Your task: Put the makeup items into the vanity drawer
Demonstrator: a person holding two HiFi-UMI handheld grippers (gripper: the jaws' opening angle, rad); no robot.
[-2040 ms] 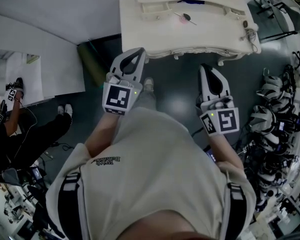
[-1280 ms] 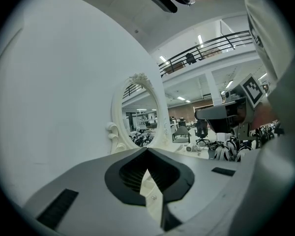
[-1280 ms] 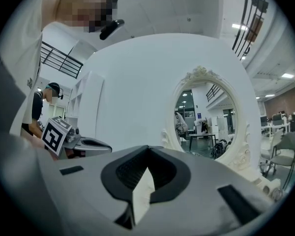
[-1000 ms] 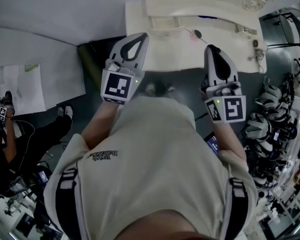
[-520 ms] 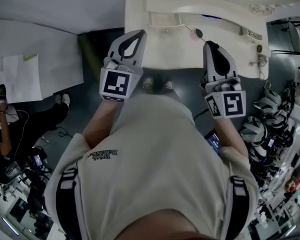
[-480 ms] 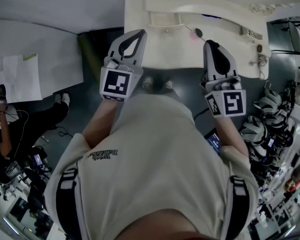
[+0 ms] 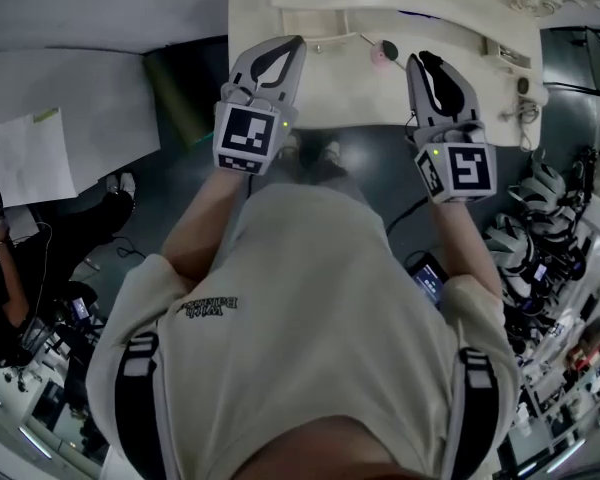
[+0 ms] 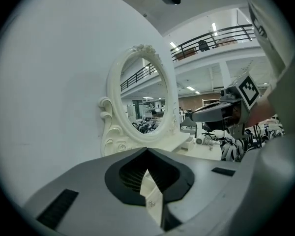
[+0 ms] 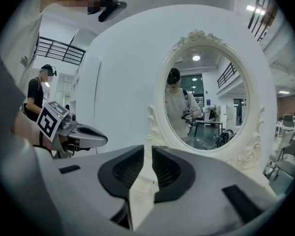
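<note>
The cream vanity (image 7: pixel 460 38) stands ahead, with its oval mirror (image 8: pixel 147 102) (image 9: pixel 206 102) in both gripper views. On its top lie a pink round pad (image 7: pixel 379 56) and a thin stick with a dark round head (image 7: pixel 388 47). My left gripper (image 7: pixel 298 40) (image 8: pixel 147 150) hangs over the top's front edge, left of these items, shut and empty. My right gripper (image 7: pixel 417 60) (image 9: pixel 148 149) is just right of them. Its jaws have just been opening: a narrow gap shows, with nothing in it. A cream drawer front with a small knob (image 8: pixel 150 204) shows through the left jaws.
A small raised drawer box (image 7: pixel 310 18) sits at the vanity's back left, and a small object with a cable (image 7: pixel 525 86) at its right end. Racks of headsets (image 7: pixel 540 218) stand to the right. A white desk with papers (image 7: pixel 40 148) and a seated person (image 7: pixel 10 268) are on the left.
Both grippers have moved forward and down, from in front of the vanity to over its front edge. The right jaws now show a slight gap.
</note>
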